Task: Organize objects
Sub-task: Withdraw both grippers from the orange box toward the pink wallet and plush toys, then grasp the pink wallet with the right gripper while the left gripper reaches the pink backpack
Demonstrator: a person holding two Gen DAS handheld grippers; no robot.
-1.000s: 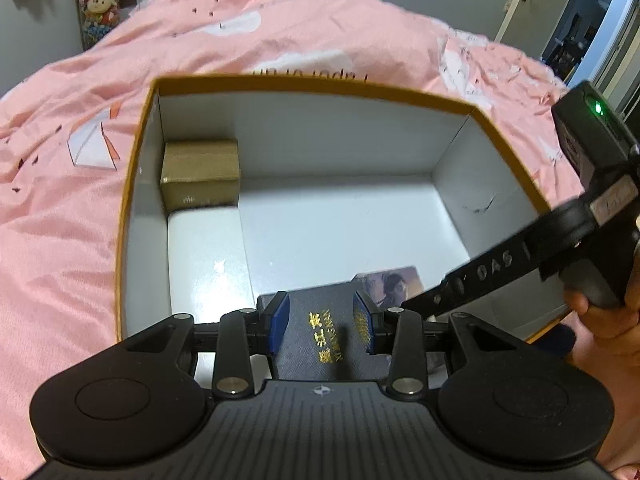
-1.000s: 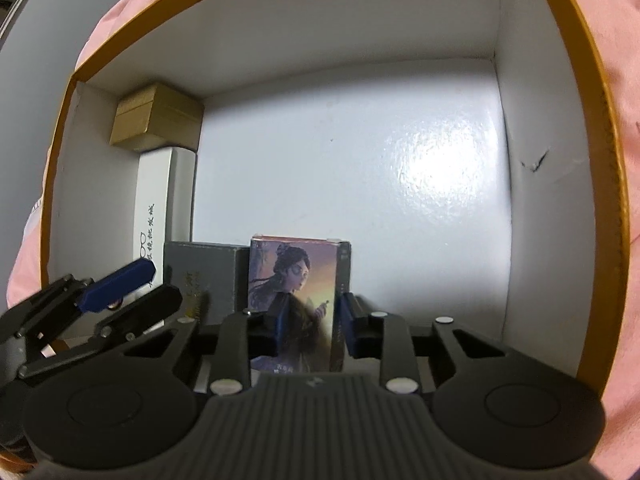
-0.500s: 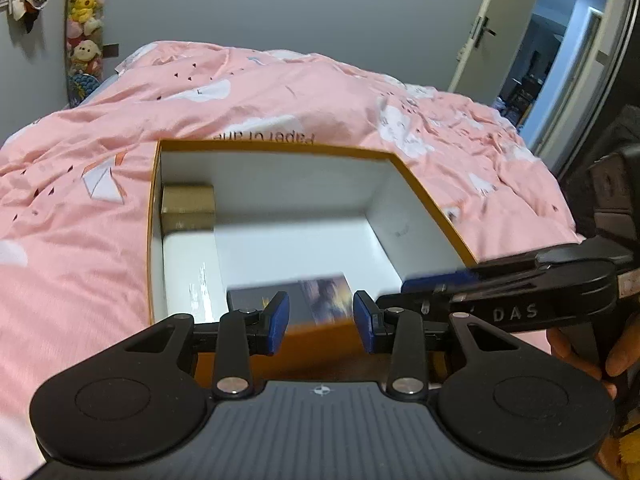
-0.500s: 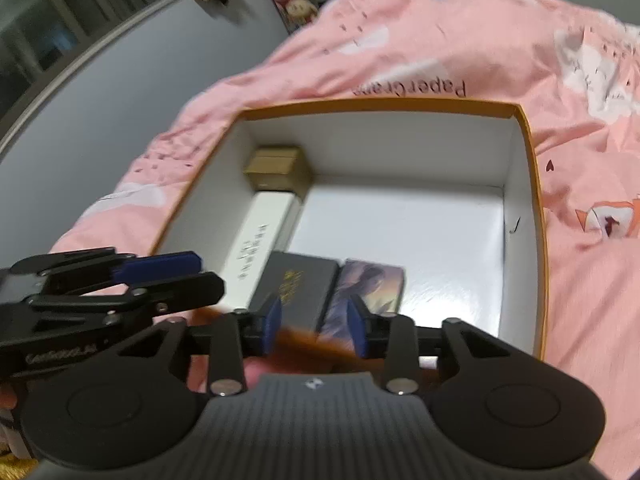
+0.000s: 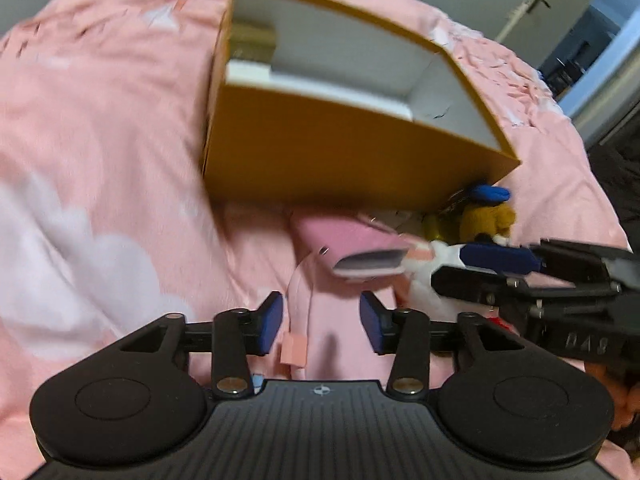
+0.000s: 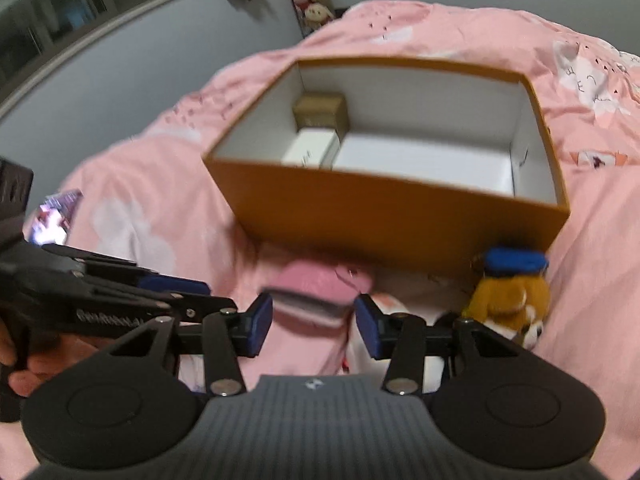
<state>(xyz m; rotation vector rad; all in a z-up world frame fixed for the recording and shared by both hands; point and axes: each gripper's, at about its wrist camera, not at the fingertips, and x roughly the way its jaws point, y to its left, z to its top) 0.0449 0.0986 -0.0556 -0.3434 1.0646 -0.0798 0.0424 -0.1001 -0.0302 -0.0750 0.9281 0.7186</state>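
While both jaws widen empty, pink pouch (image 6: 320, 288), seemingly lengthwise toward orange box (image 6: 392, 216), lies just ahead of right tool (image 6: 314, 326); left tool (image 5: 322, 322) beside.

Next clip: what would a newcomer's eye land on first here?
The open orange box with white walls, sitting on the pink bedspread, dominates both views. In front of it lie a pink pouch and a small plush dog in a blue cap, beside the box's near right corner.

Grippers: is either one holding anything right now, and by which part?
Nothing is held. The left gripper and right gripper are both opening, empty, above the pink pouch.
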